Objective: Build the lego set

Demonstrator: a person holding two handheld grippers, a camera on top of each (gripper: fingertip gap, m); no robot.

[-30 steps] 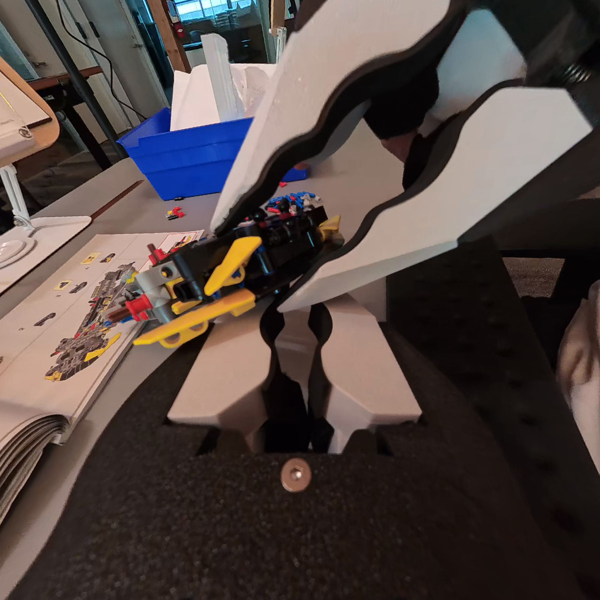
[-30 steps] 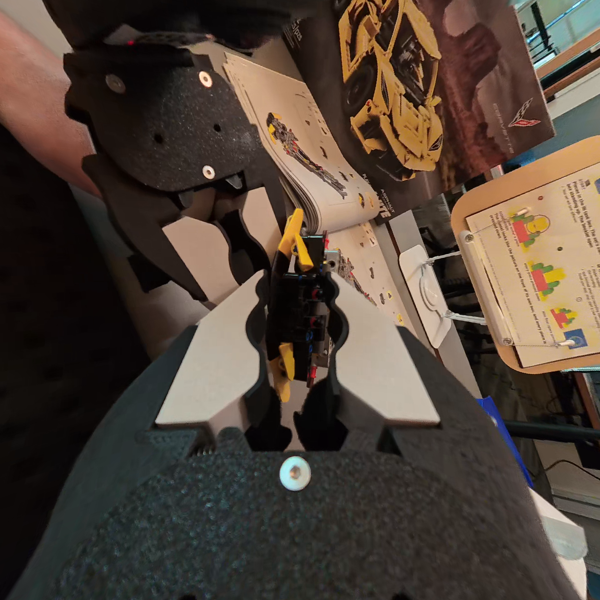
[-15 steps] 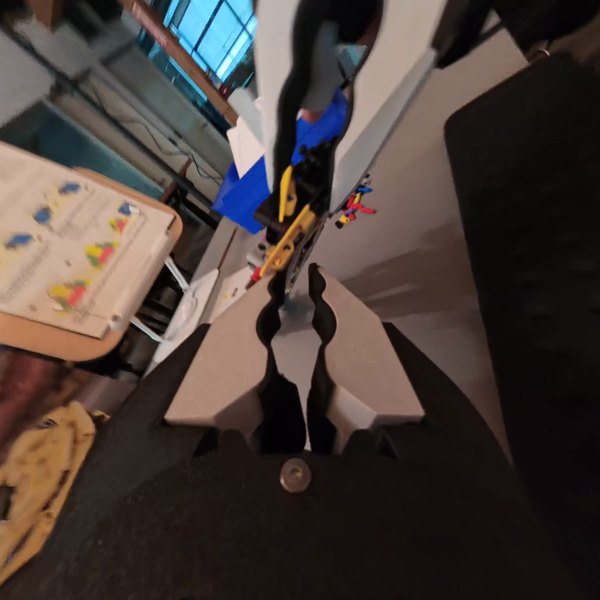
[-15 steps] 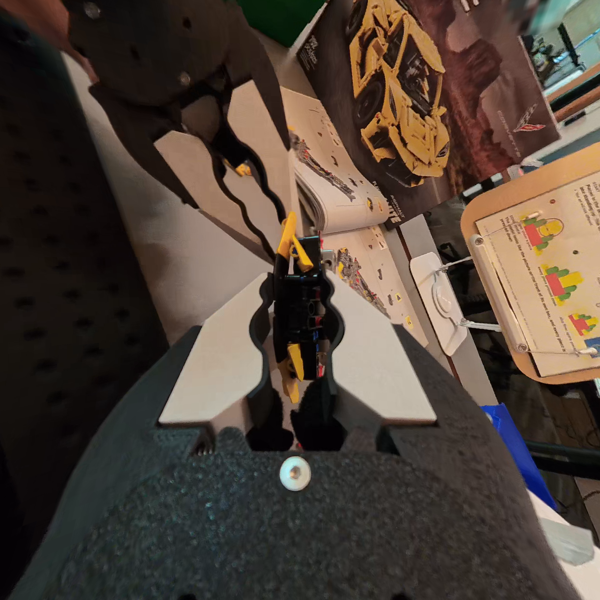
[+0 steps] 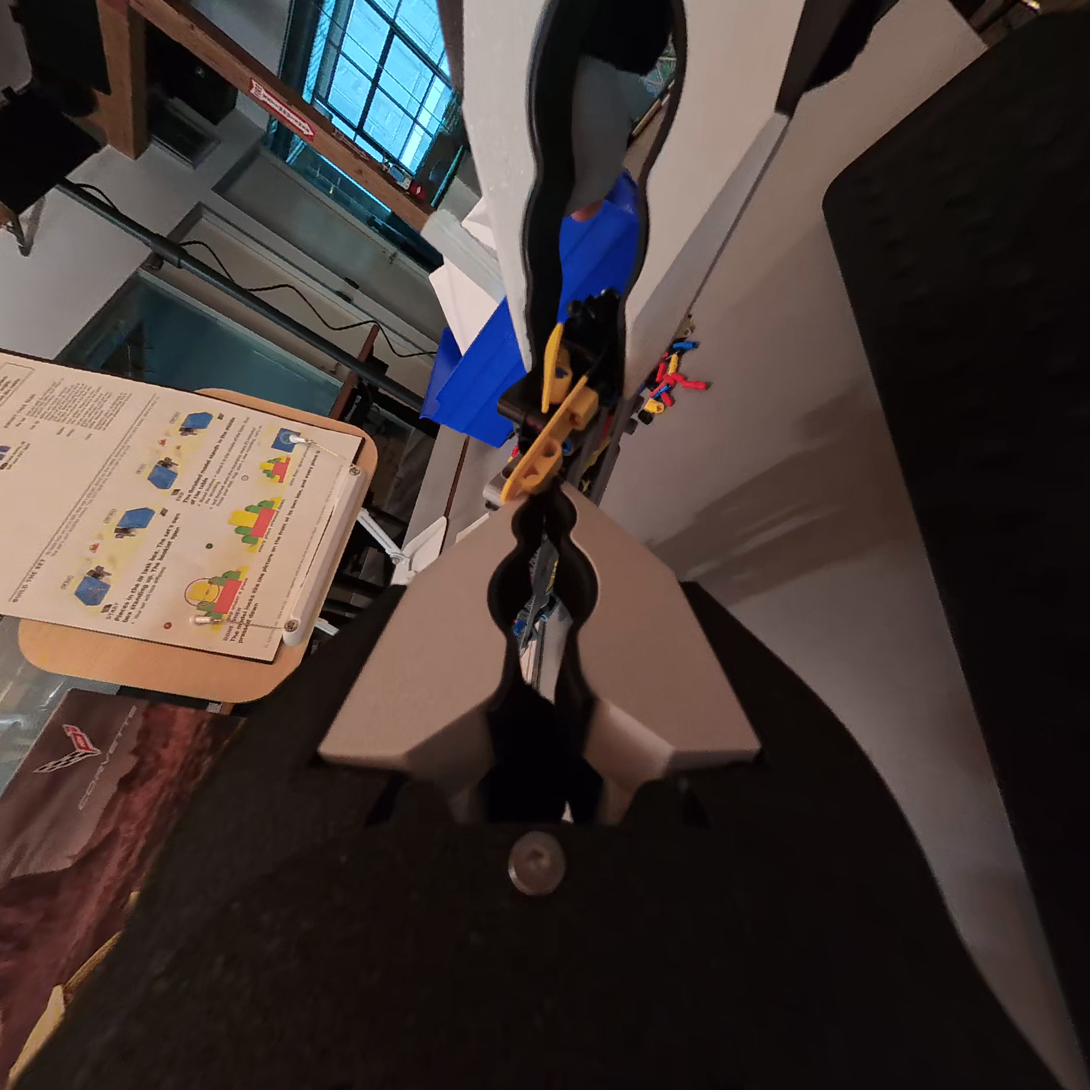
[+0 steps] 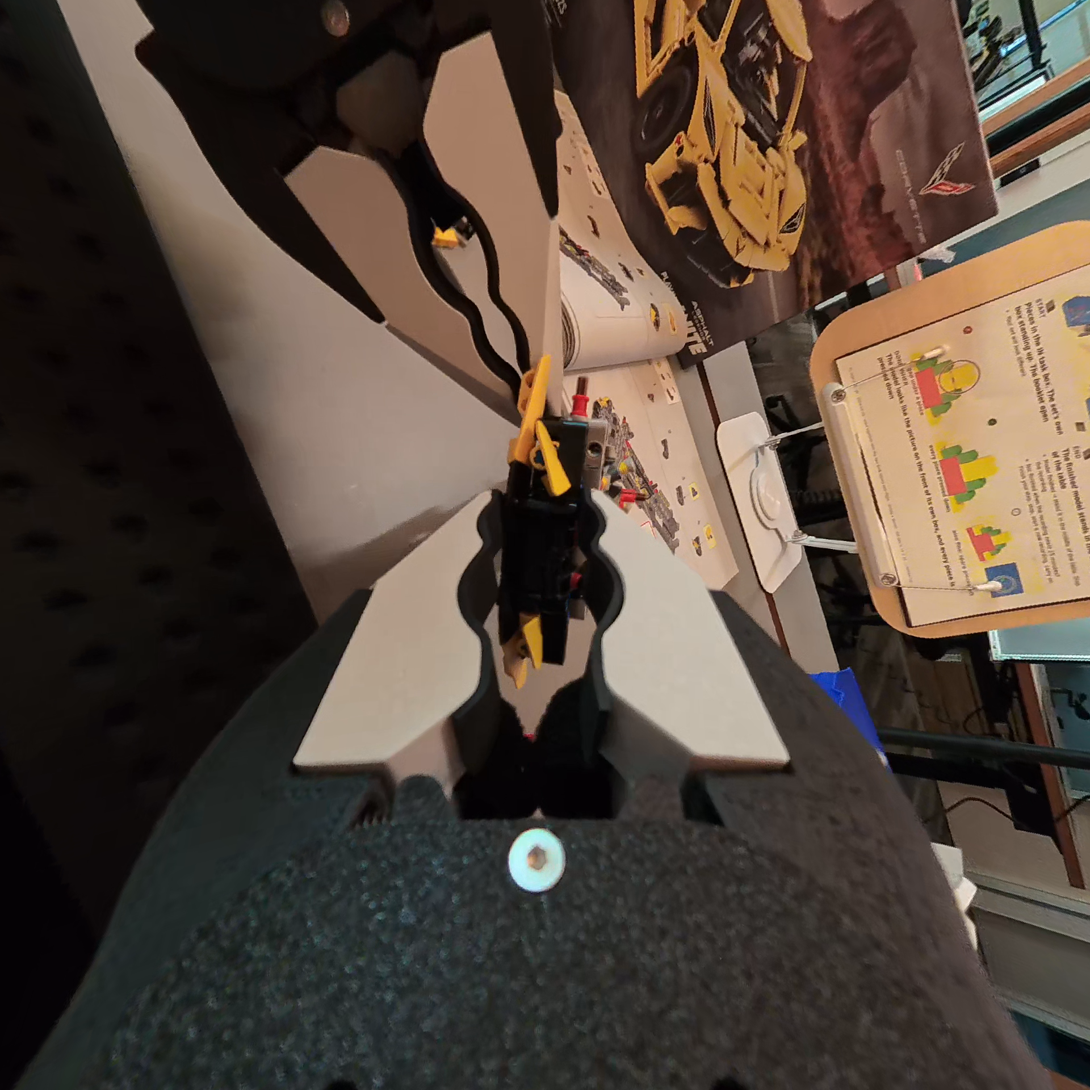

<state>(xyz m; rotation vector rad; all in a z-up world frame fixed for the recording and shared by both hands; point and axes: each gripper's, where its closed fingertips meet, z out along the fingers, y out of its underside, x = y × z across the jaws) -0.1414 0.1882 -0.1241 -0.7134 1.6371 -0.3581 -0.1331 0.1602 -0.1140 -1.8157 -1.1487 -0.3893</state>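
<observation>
The table [image 5: 767,531] lies bare beside the black mat [image 5: 973,413]. Loose pieces [image 5: 669,377] and a blue bin [image 5: 489,383] crowd its far edge; the open booklet [image 6: 619,330] blocks another edge.

Pale wooden board [image 5: 147,660] with a printed picture sheet [image 5: 177,507] clipped to it, propped on a white stand with a flat base [image 6: 761,501] at the edge of the grey table [image 5: 767,472]. Blue plastic bin [image 5: 478,377] farther along the tabletop, white paper sticking up out of it. Behind, a gridded window [image 5: 377,100], a wooden beam [image 5: 236,65] and a black pole [image 5: 236,283] with a trailing cable.
</observation>
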